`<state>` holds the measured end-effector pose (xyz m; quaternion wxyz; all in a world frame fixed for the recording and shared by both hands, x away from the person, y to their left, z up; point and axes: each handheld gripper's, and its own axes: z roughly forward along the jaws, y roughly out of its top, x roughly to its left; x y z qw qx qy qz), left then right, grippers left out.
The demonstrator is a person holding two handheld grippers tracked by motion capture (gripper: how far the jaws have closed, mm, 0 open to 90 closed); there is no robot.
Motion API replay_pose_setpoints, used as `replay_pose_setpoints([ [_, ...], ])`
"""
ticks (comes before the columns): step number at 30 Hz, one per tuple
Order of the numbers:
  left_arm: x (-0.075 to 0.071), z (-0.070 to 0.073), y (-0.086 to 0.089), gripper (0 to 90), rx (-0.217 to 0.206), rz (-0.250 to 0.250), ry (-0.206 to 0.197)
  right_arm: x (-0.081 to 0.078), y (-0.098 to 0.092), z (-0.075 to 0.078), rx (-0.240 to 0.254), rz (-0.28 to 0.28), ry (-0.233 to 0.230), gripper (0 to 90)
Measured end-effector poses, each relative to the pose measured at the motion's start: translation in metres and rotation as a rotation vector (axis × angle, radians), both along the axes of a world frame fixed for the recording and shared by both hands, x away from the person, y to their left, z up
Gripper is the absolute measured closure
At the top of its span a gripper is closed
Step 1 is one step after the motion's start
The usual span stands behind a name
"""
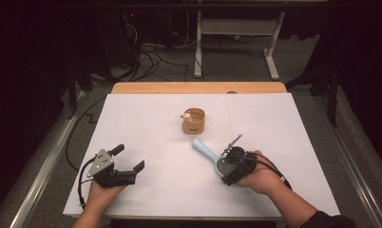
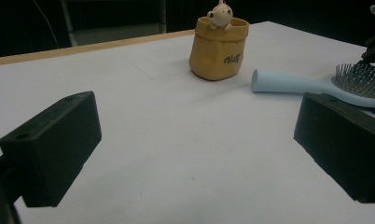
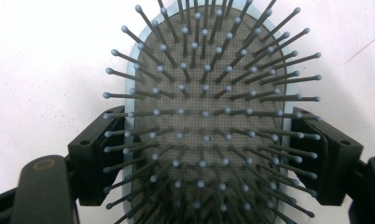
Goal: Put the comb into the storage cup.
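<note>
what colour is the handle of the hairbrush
Pale blue; the plastic hairbrush handle shows best in the left gripper view.

A lab or recording room — dim, black-walled. A white sheet [image 1: 146, 142] covers a wooden table [image 1: 198, 88], lit from above. Grey carpet [image 1: 236, 66] beyond its far edge — loose cables [image 1: 148, 57] tangled beside dark equipment with a red indicator light [image 1: 131, 15]. A white metal desk frame [image 1: 236, 28] stands behind.

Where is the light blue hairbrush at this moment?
In the high view the hairbrush lies right of centre, its head between the right gripper jaws, handle pointing toward the yellow cup.
</note>
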<state>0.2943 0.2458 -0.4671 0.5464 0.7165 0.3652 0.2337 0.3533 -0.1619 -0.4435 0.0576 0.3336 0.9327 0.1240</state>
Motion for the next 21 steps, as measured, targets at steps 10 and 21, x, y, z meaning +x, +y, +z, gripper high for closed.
replay_pose_setpoints([
  [10,0.0,0.0,0.0,1.7,0.003,-0.002,-0.001,0.001,-0.001,0.003,0.015,-0.014,0.019,20.9],
  [21,-0.001,0.001,-0.005,1.9,0.023,-0.001,-0.001,-0.004,-0.003,0.015,0.018,0.006,-0.008,21.1],
])
